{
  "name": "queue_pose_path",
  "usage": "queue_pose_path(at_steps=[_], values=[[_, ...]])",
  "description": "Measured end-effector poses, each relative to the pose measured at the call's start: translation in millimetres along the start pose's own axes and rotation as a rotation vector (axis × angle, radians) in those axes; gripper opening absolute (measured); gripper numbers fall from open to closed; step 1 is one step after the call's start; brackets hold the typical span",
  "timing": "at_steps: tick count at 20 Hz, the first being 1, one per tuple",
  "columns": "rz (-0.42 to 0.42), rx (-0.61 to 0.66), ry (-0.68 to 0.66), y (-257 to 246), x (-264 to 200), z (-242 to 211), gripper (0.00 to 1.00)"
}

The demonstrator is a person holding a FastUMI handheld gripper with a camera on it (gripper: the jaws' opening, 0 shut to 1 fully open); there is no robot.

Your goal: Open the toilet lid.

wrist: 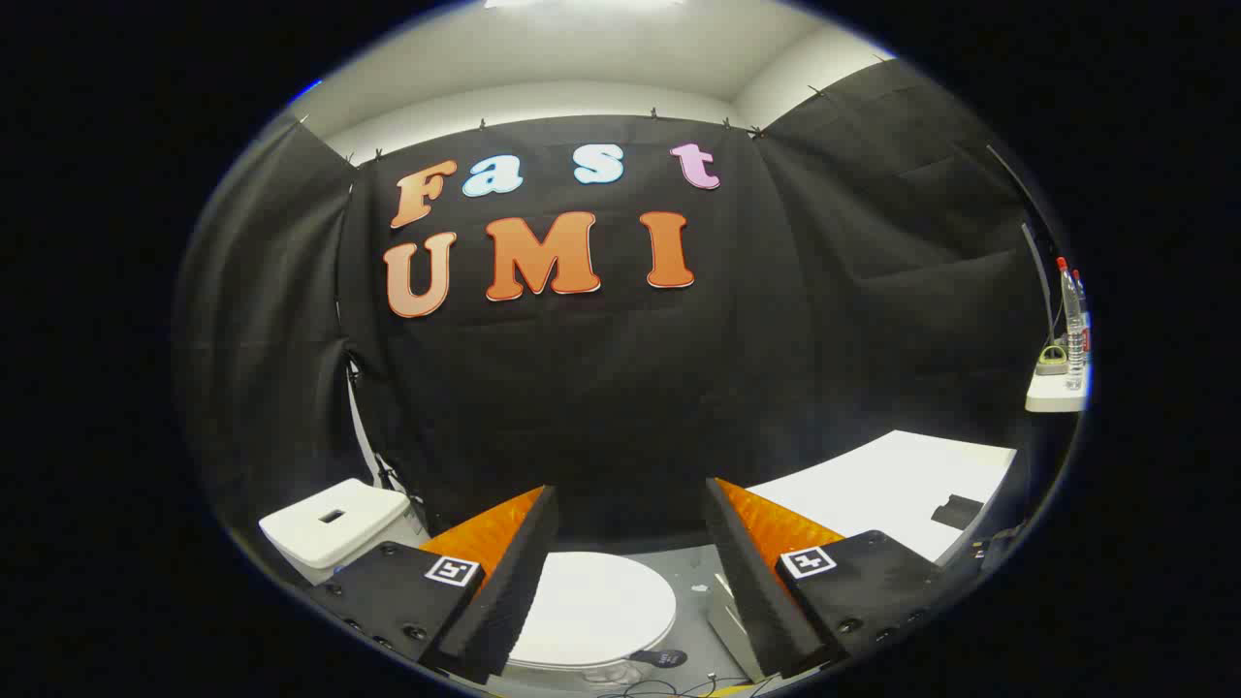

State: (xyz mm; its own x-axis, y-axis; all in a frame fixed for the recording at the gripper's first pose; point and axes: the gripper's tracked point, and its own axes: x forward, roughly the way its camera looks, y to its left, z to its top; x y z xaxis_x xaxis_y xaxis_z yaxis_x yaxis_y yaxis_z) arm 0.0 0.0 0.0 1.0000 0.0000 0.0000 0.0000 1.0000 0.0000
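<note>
A white toilet stands on the floor below me, its lid (593, 606) lying flat and closed over the bowl. Its white tank (334, 528) sits to the left, beyond my left finger. My gripper (630, 582) hovers well above the toilet, open, with a wide gap between the two fingers and nothing held. The closed lid shows through that gap, nearer the left finger (504, 591). The right finger (751, 591) is over grey floor beside the bowl.
A white table (892, 485) stands to the right with a small dark object (957, 511) on it. Farther right, a shelf (1055, 393) holds a clear bottle (1071, 325). Cables (659, 686) lie on the grey floor in front of the toilet.
</note>
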Motion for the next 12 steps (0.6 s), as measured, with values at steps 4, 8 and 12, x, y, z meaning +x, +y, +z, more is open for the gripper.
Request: queue_pose_path(at_steps=[4,8,12], values=[[-0.015,-0.013,-0.012,-11,-11,1,0.97],[-0.039,-0.004,-0.004,-20,-12,-5,0.97],[-0.056,0.009,0.009,-22,-13,-16,0.97]])
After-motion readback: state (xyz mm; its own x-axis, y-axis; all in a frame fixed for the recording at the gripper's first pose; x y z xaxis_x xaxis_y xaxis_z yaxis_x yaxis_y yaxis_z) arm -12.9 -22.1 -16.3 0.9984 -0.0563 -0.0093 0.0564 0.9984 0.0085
